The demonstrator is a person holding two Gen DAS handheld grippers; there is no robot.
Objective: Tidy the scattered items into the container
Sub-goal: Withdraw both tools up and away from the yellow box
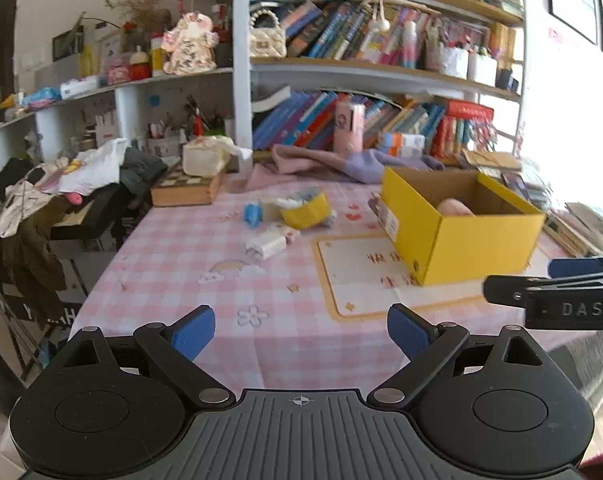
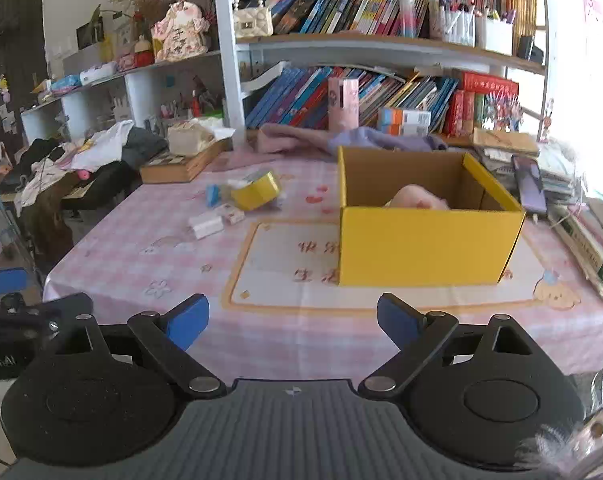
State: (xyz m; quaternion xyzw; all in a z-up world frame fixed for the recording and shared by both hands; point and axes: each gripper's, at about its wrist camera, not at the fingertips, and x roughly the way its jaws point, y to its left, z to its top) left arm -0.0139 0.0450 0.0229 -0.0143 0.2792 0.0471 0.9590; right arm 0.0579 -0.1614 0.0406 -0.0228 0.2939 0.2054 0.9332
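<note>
An open yellow cardboard box [image 1: 461, 236] [image 2: 429, 240] stands on the pink checked tablecloth with a pink soft item [image 1: 455, 207] [image 2: 417, 200] inside. To its left lie a yellow tape roll [image 1: 305, 210] [image 2: 257, 190], a small blue item [image 1: 252, 214] [image 2: 212, 195] and white packets [image 1: 267, 245] [image 2: 206, 225]. My left gripper [image 1: 301, 330] is open and empty over the table's near edge. My right gripper [image 2: 293, 322] is open and empty near the front edge, before the box; it also shows at the right of the left wrist view [image 1: 557, 292].
A wooden chess box [image 1: 183, 192] with a cream bundle sits at the back left. Pink and purple cloths [image 2: 301, 140] lie before the bookshelf. Books and a phone [image 2: 527, 182] are stacked right of the box. A clothes-covered chair [image 1: 41, 216] stands left of the table.
</note>
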